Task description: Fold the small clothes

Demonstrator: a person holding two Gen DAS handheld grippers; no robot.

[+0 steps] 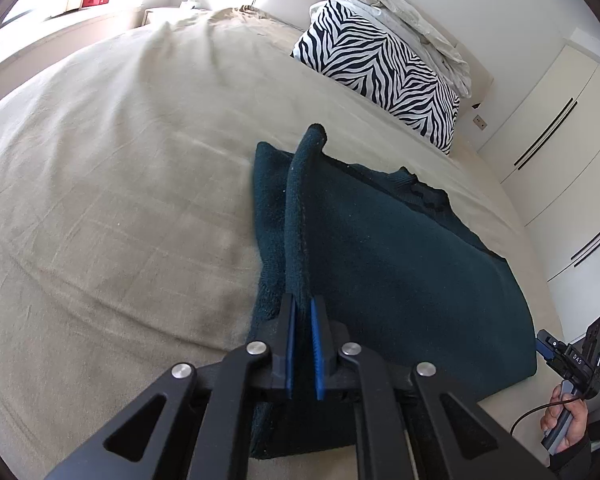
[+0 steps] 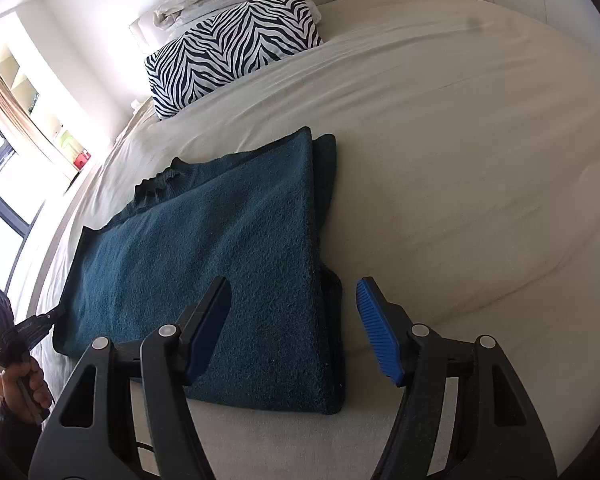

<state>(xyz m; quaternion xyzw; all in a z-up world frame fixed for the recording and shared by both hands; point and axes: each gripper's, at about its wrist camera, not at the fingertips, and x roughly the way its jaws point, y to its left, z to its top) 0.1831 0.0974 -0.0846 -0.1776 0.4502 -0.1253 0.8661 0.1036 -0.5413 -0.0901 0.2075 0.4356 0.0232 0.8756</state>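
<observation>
A dark teal knitted sweater (image 1: pixel 400 264) lies partly folded on the beige bed sheet (image 1: pixel 120 200). My left gripper (image 1: pixel 303 308) is shut on the sweater's left edge and lifts a ridge of fabric that runs up to a raised corner. In the right wrist view the sweater (image 2: pixel 220 248) lies flat, its folded edge on the right. My right gripper (image 2: pixel 296 292) is open, held just above the sweater's near right corner, with one finger over the cloth and the other over the sheet. It holds nothing.
A zebra-print pillow (image 1: pixel 380 72) and a crumpled white duvet (image 1: pixel 412 20) lie at the head of the bed. White wardrobe doors (image 1: pixel 560 128) stand on the right. A window (image 2: pixel 4 184) is at the left of the right wrist view.
</observation>
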